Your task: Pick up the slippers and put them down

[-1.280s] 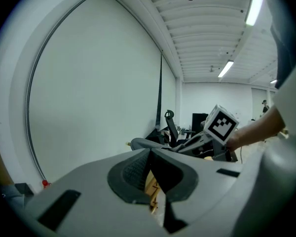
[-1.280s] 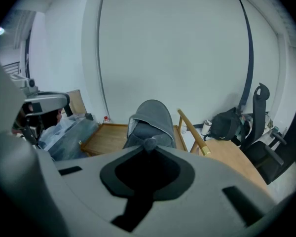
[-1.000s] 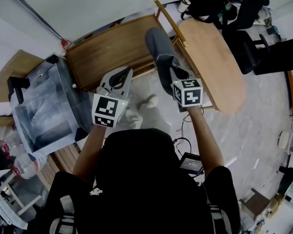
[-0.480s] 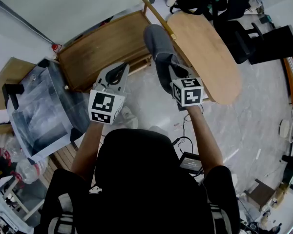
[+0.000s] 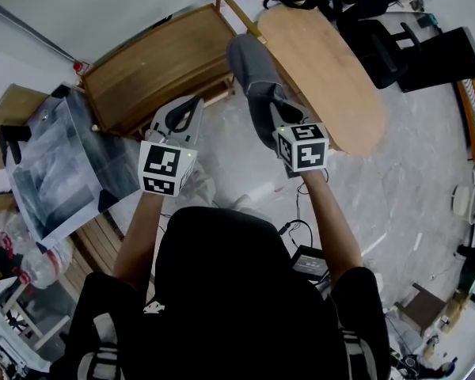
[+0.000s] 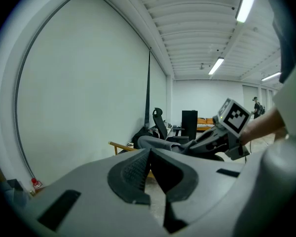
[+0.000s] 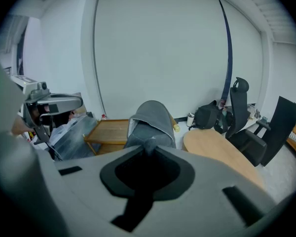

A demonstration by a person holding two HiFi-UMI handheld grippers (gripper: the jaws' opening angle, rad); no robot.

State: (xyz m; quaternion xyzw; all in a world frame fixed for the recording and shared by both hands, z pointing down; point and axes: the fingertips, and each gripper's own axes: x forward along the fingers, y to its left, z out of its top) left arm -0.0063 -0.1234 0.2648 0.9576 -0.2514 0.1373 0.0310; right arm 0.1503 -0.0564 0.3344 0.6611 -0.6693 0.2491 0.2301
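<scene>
While the right gripper (image 5: 275, 117) keeps its fingers pinched on the grey slipper (image 5: 252, 74), up in the air at 12 o'clock from it, picking up looks done. Putting it down is left. The left gripper (image 5: 191, 108) has its fingers pressed together, holding nothing.

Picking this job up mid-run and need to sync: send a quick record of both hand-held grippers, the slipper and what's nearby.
right hand-held gripper: shut on the soft grey slipper
slipper: held up off the floor, pointing away from the person
left hand-held gripper: jaws together, nothing between them
nearby: rectangular wooden tray table, oval wooden tabletop, clear plastic box
</scene>
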